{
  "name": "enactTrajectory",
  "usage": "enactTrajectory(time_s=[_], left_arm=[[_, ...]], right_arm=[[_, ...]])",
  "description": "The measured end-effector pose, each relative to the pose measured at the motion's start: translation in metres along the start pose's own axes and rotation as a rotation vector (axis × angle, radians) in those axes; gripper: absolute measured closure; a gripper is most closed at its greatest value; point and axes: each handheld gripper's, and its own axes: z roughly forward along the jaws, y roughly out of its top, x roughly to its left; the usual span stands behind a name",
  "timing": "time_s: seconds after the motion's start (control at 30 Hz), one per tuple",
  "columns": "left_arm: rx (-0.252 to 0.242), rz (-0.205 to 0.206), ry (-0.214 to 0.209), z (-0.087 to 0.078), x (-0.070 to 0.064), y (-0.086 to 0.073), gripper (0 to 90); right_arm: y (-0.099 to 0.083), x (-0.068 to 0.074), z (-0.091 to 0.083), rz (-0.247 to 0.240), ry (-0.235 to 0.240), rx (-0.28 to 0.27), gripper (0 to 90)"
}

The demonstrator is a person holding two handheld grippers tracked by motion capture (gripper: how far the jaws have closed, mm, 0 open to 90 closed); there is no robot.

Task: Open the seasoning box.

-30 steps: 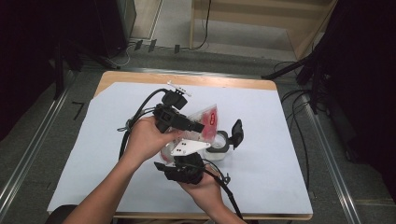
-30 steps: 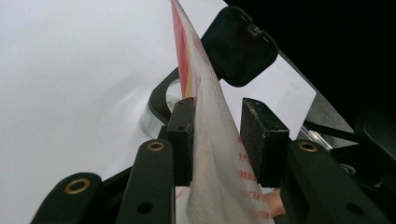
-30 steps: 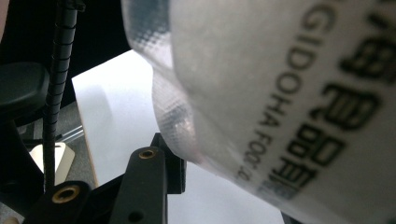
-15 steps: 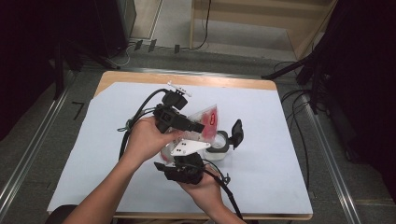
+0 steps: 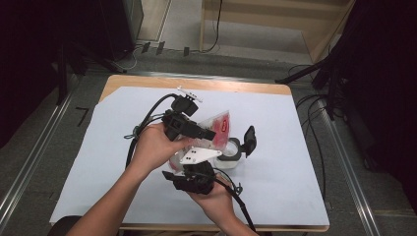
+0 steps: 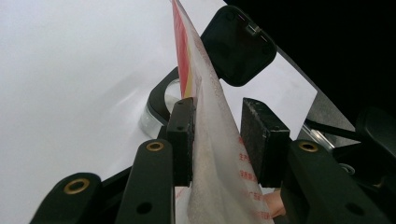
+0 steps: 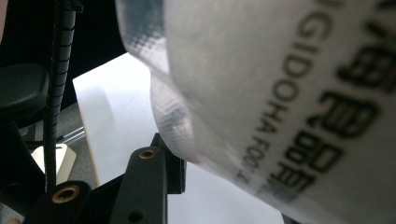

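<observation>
Nothing moved: left gripper (image 6: 217,135) jaws around bag (image 6: 210,154), container (image 5: 230,155) beside.

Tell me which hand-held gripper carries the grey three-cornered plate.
The right hand-held gripper, nearer the person; its plate faces up. The left hand-held gripper has none.

Around the middle of the tabletop (image 5: 295,162) the way is crowded: the left tool (image 5: 209,133), the right tool (image 5: 196,172) and the plastic pouch (image 5: 216,129) sit close together, with the clear jar (image 5: 230,156) and its raised black flip lid (image 5: 250,140) just beside them on the right. The white sheet lies bare to the far left, far right and along the back edge. Cables (image 5: 147,120) trail across the left approach.
</observation>
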Motion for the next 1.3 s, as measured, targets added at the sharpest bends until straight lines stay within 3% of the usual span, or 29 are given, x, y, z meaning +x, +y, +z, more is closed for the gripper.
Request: enactTrajectory(time_s=[1.3], left_arm=[[-0.001, -0.009, -0.003, 0.0001, 0.0008, -0.0007, 65.2]], right_arm=[[0.0002, 0.0, -0.0005, 0.0, 0.006, 0.006, 63.9]])
